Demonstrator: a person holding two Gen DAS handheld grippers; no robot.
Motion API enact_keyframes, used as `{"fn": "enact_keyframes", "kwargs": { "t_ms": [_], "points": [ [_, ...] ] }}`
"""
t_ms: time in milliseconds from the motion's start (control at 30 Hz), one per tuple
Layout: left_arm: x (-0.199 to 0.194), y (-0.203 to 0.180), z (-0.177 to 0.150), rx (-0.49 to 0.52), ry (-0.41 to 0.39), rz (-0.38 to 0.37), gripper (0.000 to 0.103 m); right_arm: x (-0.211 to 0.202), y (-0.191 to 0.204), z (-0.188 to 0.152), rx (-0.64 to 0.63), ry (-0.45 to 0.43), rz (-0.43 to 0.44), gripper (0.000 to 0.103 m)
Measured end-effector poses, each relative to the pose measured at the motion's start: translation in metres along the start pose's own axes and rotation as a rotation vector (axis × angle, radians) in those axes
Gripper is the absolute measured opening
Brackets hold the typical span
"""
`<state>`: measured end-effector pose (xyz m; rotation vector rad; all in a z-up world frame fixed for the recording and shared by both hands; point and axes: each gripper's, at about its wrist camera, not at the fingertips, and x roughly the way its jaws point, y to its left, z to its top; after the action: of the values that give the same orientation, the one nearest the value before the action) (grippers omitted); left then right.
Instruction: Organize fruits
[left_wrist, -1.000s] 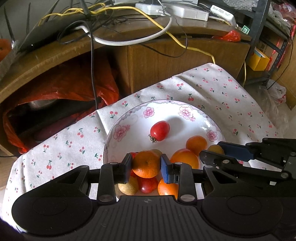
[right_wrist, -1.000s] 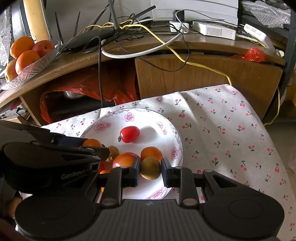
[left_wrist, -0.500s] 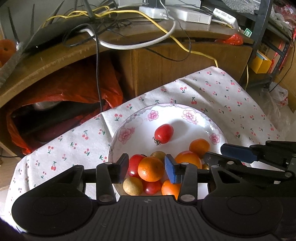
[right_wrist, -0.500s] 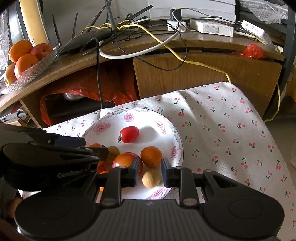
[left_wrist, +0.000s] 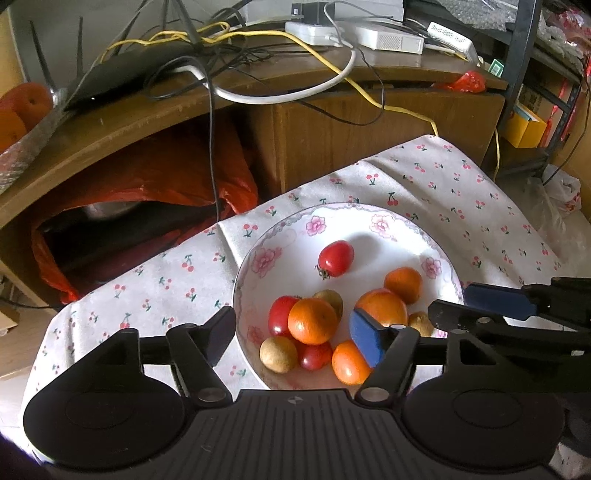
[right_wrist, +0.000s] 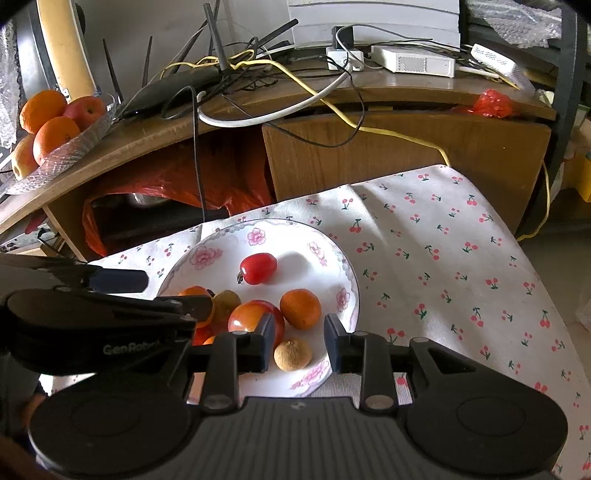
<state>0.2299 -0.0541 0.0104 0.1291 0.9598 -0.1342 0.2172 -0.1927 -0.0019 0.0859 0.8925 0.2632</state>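
A flowered white plate (left_wrist: 373, 247) on the cherry-print cloth holds several small fruits. My left gripper (left_wrist: 293, 338) hangs over the plate's near side with its jaws opening. The orange (left_wrist: 313, 320) between them rests on the pile of tomatoes and longans, and neither pad touches it. My right gripper (right_wrist: 300, 343) stands at the plate's near right rim (right_wrist: 351, 291), its jaws opening slightly. A brown longan (right_wrist: 293, 353) lies on the plate below them, free of both pads. A red tomato (left_wrist: 334, 258) lies alone farther back.
The cherry-print cloth (right_wrist: 443, 258) spreads to the right of the plate. Behind it stands a wooden desk (right_wrist: 369, 158) with cables and a router. A glass dish of oranges and apples (right_wrist: 55, 122) sits at its left end. A red plastic bag (left_wrist: 155, 184) fills the space underneath.
The left jaws have spread wide and let go of the orange, which now rests on the pile. The right jaws have released the brown longan, which dropped onto the plate.
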Motion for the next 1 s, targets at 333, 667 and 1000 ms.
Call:
{"fn": "enact_keyframes", "kwargs": {
  "t_ms": [333, 667, 1000],
  "points": [
    [-0.028, -0.004, -0.025, 0.009, -0.051, 0.057, 0.087, -0.025, 0.005, -0.017, -0.014, -0.01, -0.007, 0.035],
    [-0.05, -0.016, -0.057, 0.061, -0.094, 0.131, 0.102, -0.051, 0.004, -0.041, 0.026, -0.026, -0.003, 0.036],
    [-0.065, -0.022, -0.084, 0.053, -0.1, 0.144, 0.103, -0.071, 0.01, -0.066, 0.029, -0.021, -0.017, 0.038]
  ]
}}
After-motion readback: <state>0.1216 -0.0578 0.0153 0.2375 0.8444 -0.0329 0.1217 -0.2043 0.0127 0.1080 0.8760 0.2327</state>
